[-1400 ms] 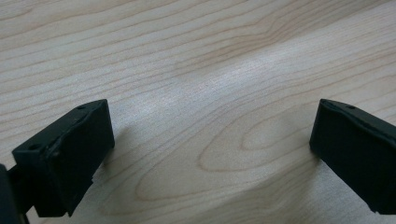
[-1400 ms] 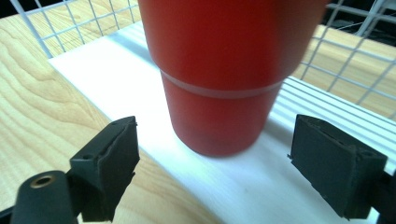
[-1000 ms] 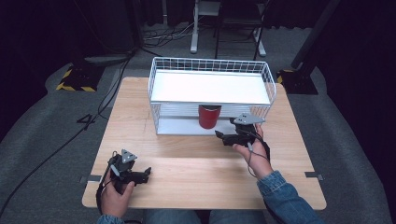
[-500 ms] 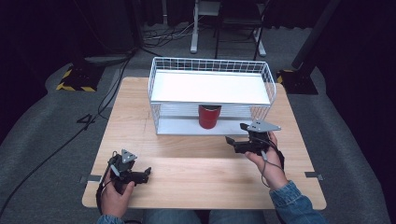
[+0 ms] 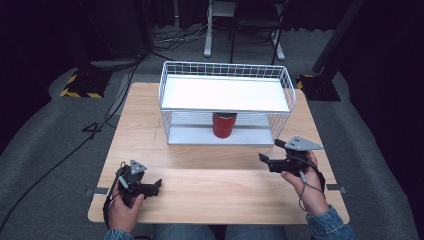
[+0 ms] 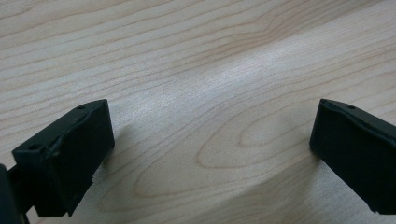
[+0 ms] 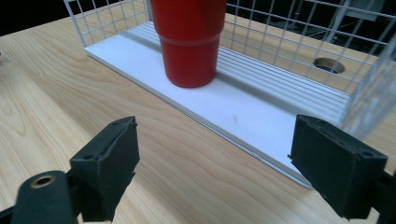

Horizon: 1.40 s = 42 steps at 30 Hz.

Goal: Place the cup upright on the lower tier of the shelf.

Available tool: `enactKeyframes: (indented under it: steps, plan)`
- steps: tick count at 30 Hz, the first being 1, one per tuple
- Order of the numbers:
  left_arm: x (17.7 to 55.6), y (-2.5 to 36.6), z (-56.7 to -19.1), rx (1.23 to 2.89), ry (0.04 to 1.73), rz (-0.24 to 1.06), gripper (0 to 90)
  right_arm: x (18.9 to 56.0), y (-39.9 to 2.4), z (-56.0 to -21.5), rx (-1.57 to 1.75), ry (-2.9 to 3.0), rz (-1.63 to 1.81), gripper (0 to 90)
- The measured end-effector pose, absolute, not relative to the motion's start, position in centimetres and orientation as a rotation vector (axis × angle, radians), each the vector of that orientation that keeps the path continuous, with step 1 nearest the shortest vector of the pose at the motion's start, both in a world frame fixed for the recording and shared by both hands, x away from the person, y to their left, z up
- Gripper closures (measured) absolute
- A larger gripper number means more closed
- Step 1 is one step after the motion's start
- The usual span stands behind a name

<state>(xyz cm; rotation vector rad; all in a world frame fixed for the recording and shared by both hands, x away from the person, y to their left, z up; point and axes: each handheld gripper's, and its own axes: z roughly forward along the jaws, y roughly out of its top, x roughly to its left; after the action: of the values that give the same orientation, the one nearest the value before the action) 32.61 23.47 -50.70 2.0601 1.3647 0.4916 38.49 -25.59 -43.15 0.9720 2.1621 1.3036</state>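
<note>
Right gripper [image 5: 267, 161]: jaws spread wide, nothing between them, held over the bench [image 5: 210, 195] near its right edge, just in front of the wire rack [image 5: 165, 107]. In the right gripper view the jaws frame bare wood and the front lip of the rack's lower shelf [image 7: 261, 116].

Red cup [image 5: 224, 124]: upright on that lower shelf, about mid-width, close under the white upper shelf [image 5: 225, 93]. It stands apart from your jaws, off to their left and farther in.

Left gripper [image 5: 150, 187]: also spread wide, empty, low over the bench near the front left corner, well apart from the rack.

Risks, as I judge them:
- If you go in for the cup, headroom under the upper shelf looks tight. Come in tilted or high and the grey plate on top of your gripper may knock the shelf edge or the wire.
- The cup is tall and tapers toward the base. A push from one jaw before the other lands could tip it or slide it toward the back mesh.
- The rack looks light and sits loose on the bench; a snag on its front lip could drag the whole thing.
- Your cable hangs by the right wrist; mind it catching the rack's corner.
</note>
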Motion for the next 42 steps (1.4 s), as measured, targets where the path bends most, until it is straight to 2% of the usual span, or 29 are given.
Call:
enactKeyframes:
  steps: [22, 42]
  plan:
    - [32.7, 23.5, -50.7, 2.062, 1.363, 0.49, 0.1, 35.1, -30.6, -44.5, 1.129, 2.198, 1.204, 16.0]
    - [32.7, 23.5, -50.7, 2.062, 1.363, 0.49, 0.1, 33.9, -32.5, -49.1, 1.248, 2.229, 1.095, 16.1]
